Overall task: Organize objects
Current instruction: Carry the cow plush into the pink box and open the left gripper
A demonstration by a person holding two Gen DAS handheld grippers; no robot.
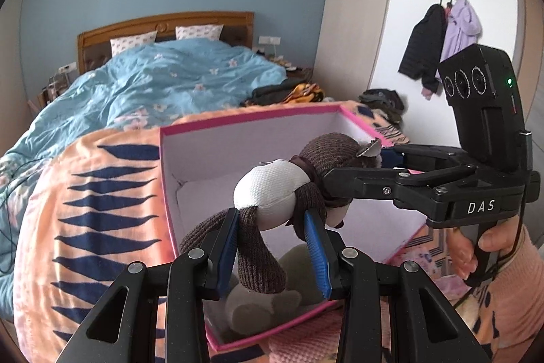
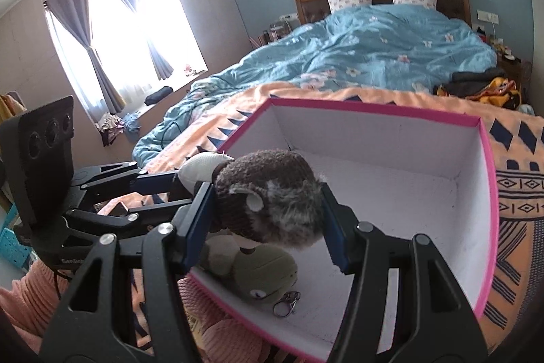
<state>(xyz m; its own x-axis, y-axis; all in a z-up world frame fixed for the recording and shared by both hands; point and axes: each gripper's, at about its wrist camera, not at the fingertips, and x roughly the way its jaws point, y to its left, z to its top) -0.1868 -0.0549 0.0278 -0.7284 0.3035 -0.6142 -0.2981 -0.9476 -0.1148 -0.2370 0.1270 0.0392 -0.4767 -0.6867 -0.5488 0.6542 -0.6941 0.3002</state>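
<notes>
- Brown knitted yarn covers the plush monkey, whose white mesh belly bulges round above two limp, ribbed legs; a grey felt ear shows on its fuzzy head.
- Both tools grip it over the box: the left hand-held gripper is clamped on its lower body and a leg between blue ridged pads, and the right hand-held gripper is clamped on its head.
- Pink-edged and white inside, the open square cardboard box sits on an orange blanket with navy zigzag patterns at the foot of the bed.
- Olive plush toy with a metal clip lies on the box floor, below the monkey.
</notes>
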